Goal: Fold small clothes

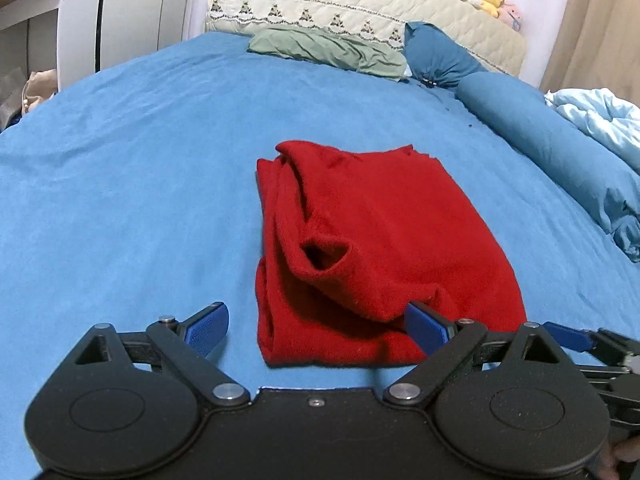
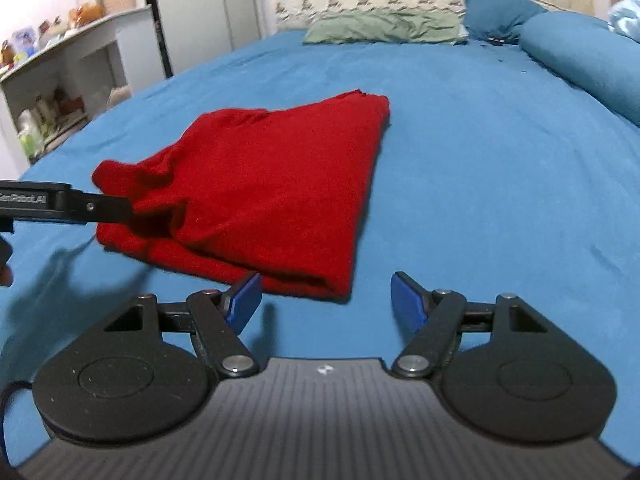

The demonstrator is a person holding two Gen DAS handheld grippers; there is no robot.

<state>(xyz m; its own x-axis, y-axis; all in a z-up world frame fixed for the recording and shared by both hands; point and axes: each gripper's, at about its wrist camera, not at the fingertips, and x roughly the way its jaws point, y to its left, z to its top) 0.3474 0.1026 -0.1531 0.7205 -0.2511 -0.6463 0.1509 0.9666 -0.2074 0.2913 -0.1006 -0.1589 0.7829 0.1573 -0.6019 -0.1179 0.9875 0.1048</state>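
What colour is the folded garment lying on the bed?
Solid red, no pattern; the garment shows best in the left wrist view.

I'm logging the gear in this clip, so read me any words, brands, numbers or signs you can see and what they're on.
"GenRobot.AI": white print on the black body of the left claw, seen at the right wrist view's left edge; first letters partly cut off.
Small white logo mark on the right claw's grey ribbed body: no letters.
Shelf items: too blurred to read.

Bare blue bed (image 1: 120,200) lay wide on both sides of the red sweater (image 1: 360,240); a rolled blue duvet (image 1: 560,148) and a green pillow (image 1: 328,50) hemmed the far edges.
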